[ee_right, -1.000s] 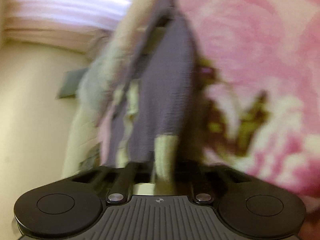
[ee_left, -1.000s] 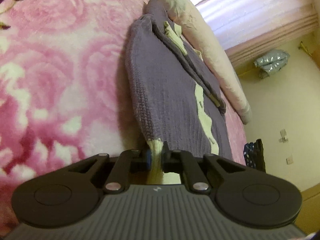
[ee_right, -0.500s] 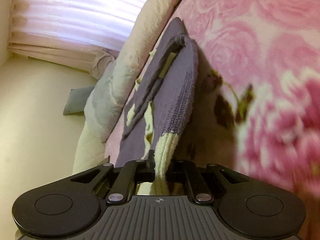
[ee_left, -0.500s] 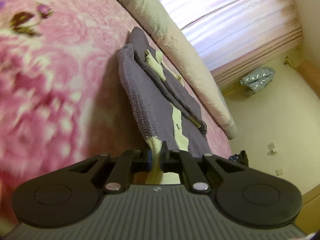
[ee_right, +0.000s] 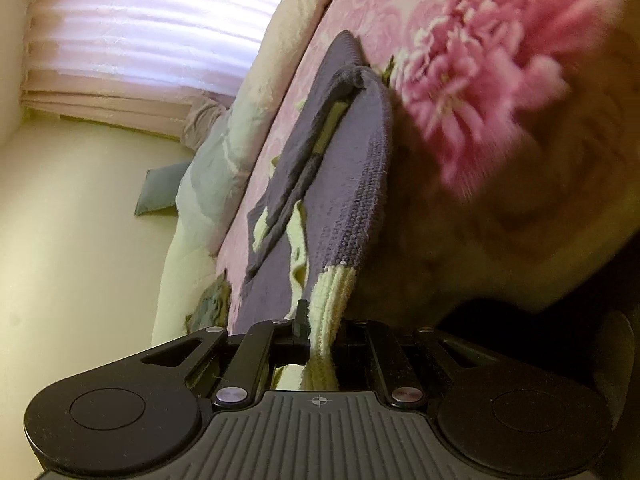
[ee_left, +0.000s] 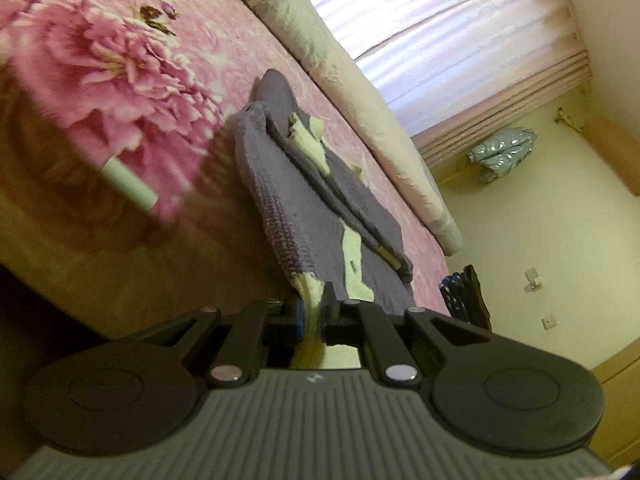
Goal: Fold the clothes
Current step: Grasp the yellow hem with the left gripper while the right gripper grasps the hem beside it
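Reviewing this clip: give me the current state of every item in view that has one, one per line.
left tool: shut on the sweater's cream hem.
right tool: shut on the sweater's cream hem.
purple sweater: partly folded, sleeves laid over the body, far part on the bed, hem end lifted.
bedspread: spread over the bed, pink floral.
curtain: drawn, backlit.

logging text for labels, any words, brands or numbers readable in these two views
No words or numbers can be read.
The left gripper body bears a small pale logo mark, no letters.
The right gripper body bears a crosshair symbol.
The purple sweater shows no label.
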Demonstrator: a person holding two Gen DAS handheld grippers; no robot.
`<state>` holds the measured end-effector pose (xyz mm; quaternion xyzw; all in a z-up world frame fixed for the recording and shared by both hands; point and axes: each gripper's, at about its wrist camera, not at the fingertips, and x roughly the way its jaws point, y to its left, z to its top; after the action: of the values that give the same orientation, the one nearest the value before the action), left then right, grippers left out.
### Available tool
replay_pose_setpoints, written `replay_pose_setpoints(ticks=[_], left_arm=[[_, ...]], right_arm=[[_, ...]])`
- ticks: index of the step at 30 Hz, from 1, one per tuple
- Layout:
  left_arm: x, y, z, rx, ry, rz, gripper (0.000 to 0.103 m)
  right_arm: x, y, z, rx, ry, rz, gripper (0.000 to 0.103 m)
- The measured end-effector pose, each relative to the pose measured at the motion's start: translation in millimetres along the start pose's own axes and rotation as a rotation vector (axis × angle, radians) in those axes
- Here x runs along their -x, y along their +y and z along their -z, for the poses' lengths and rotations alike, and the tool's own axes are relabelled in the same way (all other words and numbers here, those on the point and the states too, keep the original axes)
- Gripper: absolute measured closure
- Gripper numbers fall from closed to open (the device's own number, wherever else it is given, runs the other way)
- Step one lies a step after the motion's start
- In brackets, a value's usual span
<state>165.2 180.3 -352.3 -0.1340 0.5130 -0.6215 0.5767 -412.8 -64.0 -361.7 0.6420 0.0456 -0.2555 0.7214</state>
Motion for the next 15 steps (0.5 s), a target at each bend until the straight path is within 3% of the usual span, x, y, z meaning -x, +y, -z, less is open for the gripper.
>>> replay_pose_setpoints(ticks=[7, 15], left_arm=[[26, 0, 24, 0.011, -0.016, 0.009, 0.098], [21, -6, 9, 0.051, -0.034, 0.031, 0.098]], right_arm=[[30, -3, 37, -0.011, 0.008, -0.003, 0.097], [33, 15, 20, 0.017, 0.025, -0.022, 0.097]])
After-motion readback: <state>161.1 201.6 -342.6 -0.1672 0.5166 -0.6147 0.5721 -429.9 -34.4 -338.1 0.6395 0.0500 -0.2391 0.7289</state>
